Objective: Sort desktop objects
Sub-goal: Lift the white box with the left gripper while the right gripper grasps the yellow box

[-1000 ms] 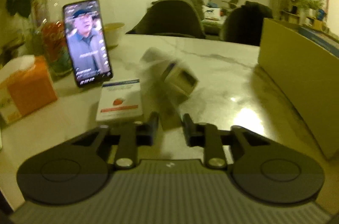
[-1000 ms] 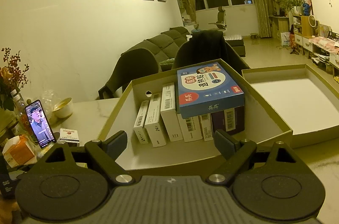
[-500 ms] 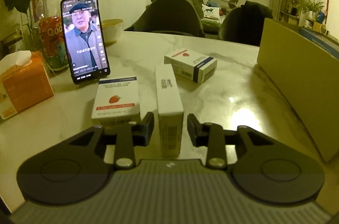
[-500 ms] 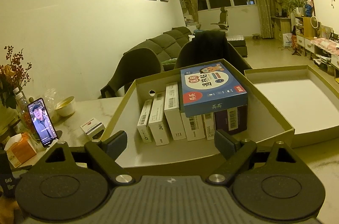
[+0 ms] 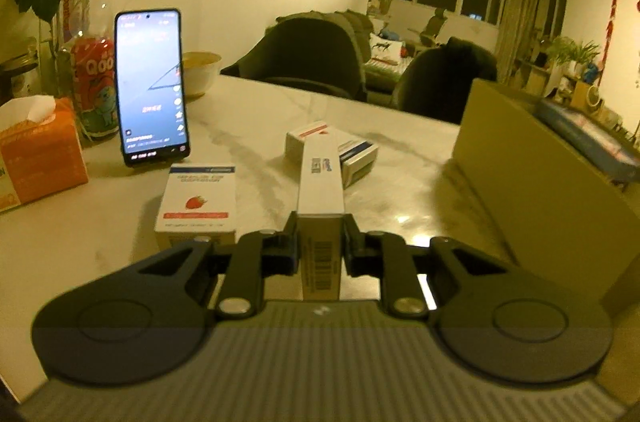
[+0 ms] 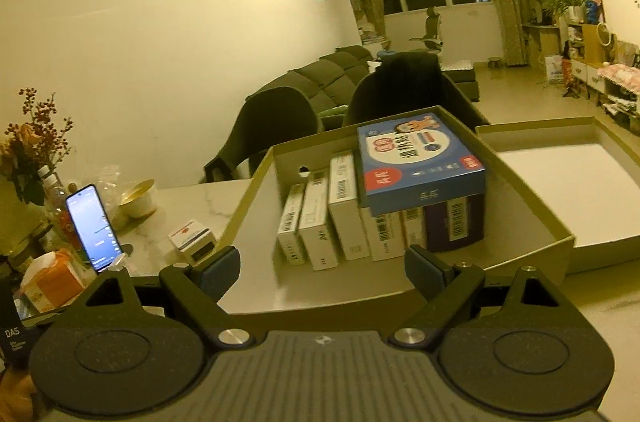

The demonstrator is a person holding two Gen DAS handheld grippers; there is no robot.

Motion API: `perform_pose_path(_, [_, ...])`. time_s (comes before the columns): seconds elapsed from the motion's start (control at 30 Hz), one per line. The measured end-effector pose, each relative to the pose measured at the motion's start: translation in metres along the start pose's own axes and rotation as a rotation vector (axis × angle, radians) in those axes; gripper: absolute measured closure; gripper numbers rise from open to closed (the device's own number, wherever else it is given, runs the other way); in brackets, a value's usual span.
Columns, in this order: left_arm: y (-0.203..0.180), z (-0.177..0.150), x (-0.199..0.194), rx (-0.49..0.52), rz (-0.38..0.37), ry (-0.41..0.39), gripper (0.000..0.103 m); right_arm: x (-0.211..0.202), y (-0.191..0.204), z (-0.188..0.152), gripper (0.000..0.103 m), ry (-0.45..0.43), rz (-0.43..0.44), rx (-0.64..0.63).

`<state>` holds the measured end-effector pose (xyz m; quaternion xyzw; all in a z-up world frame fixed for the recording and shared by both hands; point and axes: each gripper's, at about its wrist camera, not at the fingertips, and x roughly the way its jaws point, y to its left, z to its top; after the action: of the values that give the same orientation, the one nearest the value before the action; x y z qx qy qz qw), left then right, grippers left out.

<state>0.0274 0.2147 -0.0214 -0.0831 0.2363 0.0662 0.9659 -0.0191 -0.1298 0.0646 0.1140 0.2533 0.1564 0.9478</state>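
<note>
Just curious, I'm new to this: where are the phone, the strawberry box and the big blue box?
phone (image 5: 151, 84), left wrist view, middle of its screen
strawberry box (image 5: 197, 200), left wrist view, top face
blue box (image 6: 416, 156), right wrist view, printed lid

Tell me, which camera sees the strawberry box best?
The left wrist camera. There the strawberry box lies flat on the table just left of the left gripper, close enough to see the strawberry picture. In the right wrist view I cannot find it; its spot beside the phone seems hidden.

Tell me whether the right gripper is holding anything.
No: in the right wrist view the right gripper is wide open with nothing between its pads, hovering over the near edge of the storage box.
</note>
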Motion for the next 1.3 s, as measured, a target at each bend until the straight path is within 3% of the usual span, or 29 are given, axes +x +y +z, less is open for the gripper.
perform_pose_path(0.47, [-0.041, 0.011, -0.042, 0.056, -0.184, -0.085, 0.085, -0.004, 0.023, 0.009, 0.012, 0.04, 0.207, 0.032])
perform_pose_path(1.0, [-0.069, 0.014, -0.07, 0.13, -0.374, -0.172, 0.085, 0.013, 0.022, 0.018, 0.012, 0.139, 0.437, 0.206])
perform_pose_path(1.3, [-0.078, 0.015, -0.072, 0.144, -0.449, -0.182, 0.085, 0.027, 0.012, 0.02, 0.013, 0.188, 0.557, 0.33])
